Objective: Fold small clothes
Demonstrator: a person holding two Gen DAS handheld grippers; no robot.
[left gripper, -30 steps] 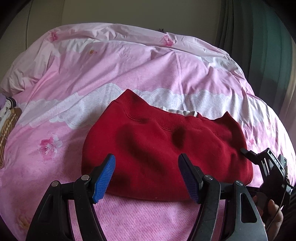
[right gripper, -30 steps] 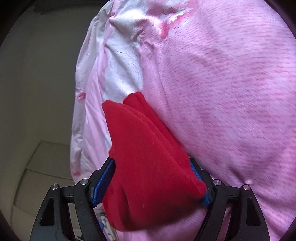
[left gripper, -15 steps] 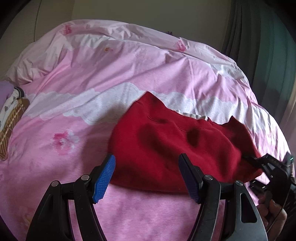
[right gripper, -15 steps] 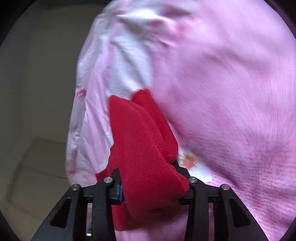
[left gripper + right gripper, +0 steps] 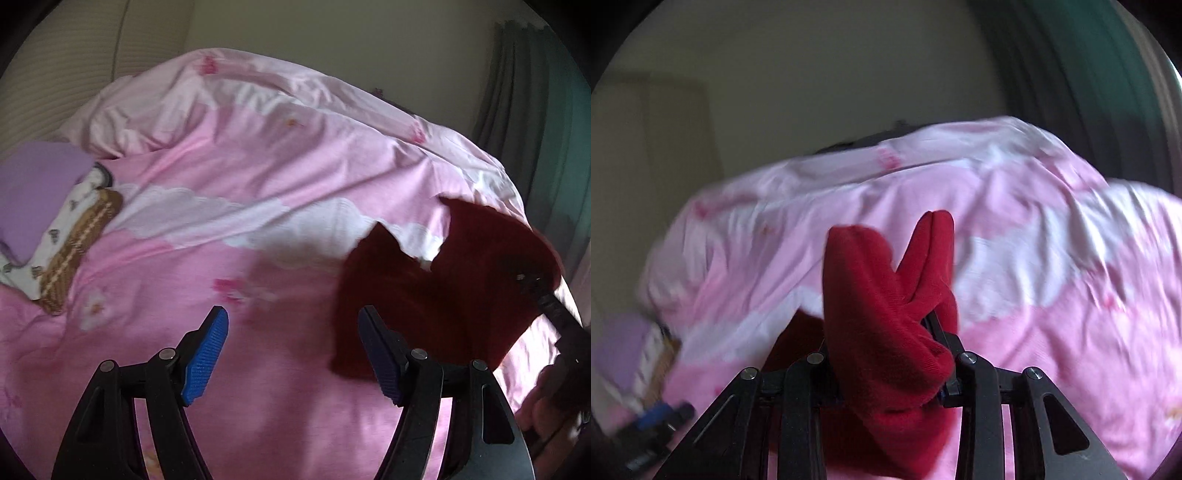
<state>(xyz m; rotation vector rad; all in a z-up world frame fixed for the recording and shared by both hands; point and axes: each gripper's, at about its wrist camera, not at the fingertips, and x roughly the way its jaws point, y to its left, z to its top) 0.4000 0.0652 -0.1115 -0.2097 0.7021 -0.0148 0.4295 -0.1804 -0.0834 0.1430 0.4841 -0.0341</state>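
Observation:
A folded dark red knit garment (image 5: 443, 284) hangs lifted above the pink bedcover (image 5: 258, 206) at the right of the left wrist view. My right gripper (image 5: 886, 347) is shut on the red garment (image 5: 886, 306), bunched thick between its jaws. That gripper also shows at the right edge of the left wrist view (image 5: 550, 306). My left gripper (image 5: 291, 350) is open and empty, just left of the garment, over the bedcover.
A pile of other clothes, lilac (image 5: 33, 188) and white with a brown band (image 5: 77, 243), lies at the bed's left edge. A cream wall stands behind the bed and dark green curtains (image 5: 546, 110) hang at the right.
My right gripper closed on the red garment and lifted it off the bed, up and to the right. My left gripper stayed open and swung left, away from the garment.

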